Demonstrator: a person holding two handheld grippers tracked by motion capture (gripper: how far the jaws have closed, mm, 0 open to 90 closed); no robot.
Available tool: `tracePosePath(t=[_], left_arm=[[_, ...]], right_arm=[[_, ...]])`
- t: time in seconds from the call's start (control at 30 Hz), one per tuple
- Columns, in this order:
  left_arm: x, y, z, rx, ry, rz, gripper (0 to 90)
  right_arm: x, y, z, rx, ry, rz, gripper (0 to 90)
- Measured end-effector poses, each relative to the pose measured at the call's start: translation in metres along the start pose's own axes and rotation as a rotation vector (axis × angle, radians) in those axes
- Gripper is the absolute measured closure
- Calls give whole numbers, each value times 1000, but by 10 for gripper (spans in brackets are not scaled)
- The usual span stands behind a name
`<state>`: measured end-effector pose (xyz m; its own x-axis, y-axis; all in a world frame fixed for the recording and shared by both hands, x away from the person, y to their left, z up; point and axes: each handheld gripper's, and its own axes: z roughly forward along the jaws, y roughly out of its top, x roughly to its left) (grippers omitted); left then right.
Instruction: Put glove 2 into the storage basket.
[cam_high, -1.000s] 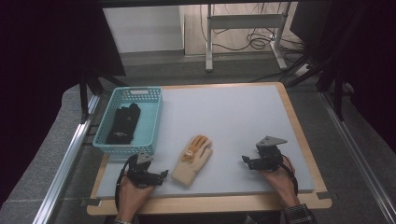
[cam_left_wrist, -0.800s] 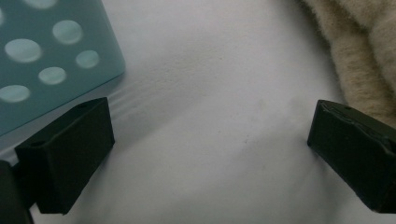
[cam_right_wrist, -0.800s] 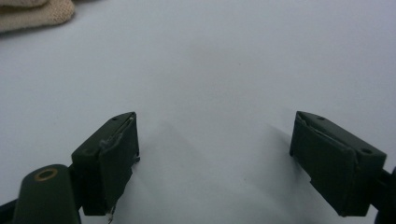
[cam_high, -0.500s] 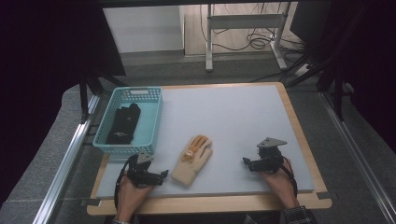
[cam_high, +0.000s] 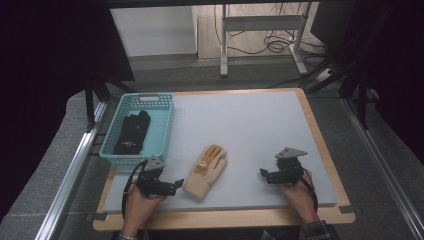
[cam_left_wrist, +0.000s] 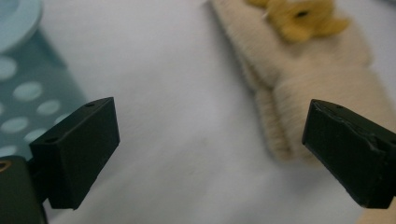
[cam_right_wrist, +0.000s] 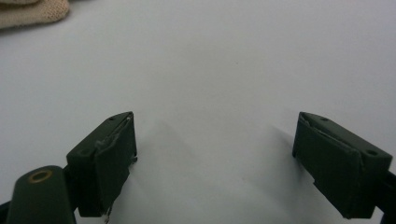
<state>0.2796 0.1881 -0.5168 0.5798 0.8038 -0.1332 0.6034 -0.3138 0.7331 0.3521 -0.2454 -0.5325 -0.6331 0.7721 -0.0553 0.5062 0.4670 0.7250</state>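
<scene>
Two tools, left (cam_high: 176, 183) and right (cam_high: 262, 173), gape empty; knitted cream glove (cam_high: 205, 171) lies flat between them.

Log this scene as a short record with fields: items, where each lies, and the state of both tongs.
surface: grey mat on a wooden table
basket: turquoise basket, left side of the mat
in basket: black glove
on mat: beige knit glove with yellow palm grips, lying flat near the front edge
left tongs: open, beside the beige glove's cuff, holding nothing
right tongs: open, over bare mat, holding nothing
</scene>
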Motion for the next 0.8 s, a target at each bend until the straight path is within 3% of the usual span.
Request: tracePosePath(t=[0.17, 0.4, 0.5, 0.8], left_arm=[[-12, 21, 6, 8, -55, 6, 24], [-41, 44, 36, 63, -101, 56, 11], [-48, 50, 48, 86, -96, 67, 12], [-63, 59, 76, 149, -21, 111, 25]], right_arm=[[0, 0, 0, 0, 0, 0, 133], [0, 0, 0, 0, 0, 2, 133], [0, 0, 0, 0, 0, 1, 133], [0, 0, 0, -1, 0, 1, 134]])
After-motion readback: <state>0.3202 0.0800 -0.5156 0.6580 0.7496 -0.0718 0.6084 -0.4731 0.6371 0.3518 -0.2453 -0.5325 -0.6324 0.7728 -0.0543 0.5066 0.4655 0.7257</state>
